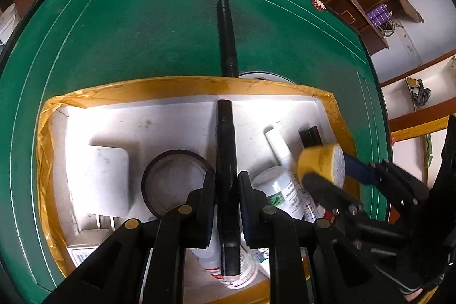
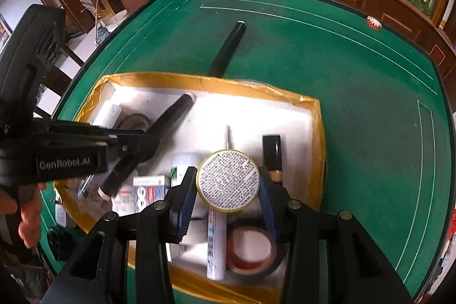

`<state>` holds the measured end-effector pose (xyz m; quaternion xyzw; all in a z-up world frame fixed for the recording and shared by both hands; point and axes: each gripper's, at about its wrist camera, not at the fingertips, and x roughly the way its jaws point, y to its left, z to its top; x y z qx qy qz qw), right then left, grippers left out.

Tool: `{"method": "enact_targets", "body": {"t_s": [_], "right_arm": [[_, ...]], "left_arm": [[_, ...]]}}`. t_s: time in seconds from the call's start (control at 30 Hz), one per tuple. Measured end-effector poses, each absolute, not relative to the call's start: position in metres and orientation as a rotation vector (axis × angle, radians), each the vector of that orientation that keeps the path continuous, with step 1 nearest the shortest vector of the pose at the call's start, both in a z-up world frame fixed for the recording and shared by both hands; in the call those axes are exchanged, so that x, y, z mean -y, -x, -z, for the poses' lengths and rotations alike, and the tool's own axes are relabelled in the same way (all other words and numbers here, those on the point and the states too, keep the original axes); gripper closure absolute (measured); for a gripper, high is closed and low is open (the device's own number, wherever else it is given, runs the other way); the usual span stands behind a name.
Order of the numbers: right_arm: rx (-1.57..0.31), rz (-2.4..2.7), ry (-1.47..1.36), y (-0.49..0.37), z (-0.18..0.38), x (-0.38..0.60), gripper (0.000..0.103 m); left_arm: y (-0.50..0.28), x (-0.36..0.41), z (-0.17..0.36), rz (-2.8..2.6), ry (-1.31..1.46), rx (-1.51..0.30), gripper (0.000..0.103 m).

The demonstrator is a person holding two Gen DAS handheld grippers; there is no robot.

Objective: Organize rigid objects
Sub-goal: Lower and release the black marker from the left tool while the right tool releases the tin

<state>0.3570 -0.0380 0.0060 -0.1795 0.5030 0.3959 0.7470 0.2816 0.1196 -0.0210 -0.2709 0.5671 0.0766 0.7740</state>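
The left gripper (image 1: 226,190) is clamped on a black pen (image 1: 225,161), the right gripper (image 2: 228,184) on a yellow tin (image 2: 228,180). Both hang over the box (image 2: 316,138), likely for dropping inside.

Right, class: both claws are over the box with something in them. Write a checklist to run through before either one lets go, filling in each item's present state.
1. Left claw shut on the black pen: ok.
2. Right claw shut on the yellow tin: ok.
3. Both items are above the white box, inside its yellow-taped rim: ok.
4. Spot under the tin is free: not ok, a white tube and tape roll lie there.
5. Claws clear of each other: ok.
6. Second black pen boxed: not ok, it lies on the green table.
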Motion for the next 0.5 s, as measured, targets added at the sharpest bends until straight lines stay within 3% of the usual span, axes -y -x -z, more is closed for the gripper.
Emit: {"method": "enact_targets", "body": {"t_s": [0.5], "right_arm": [[-1.085,-0.786,0.436,-0.379,0.008,0.017,0.063]], "left_arm": [[-0.279,-0.113,0.020,-0.194,0.560,-1.196,0.088]]}}
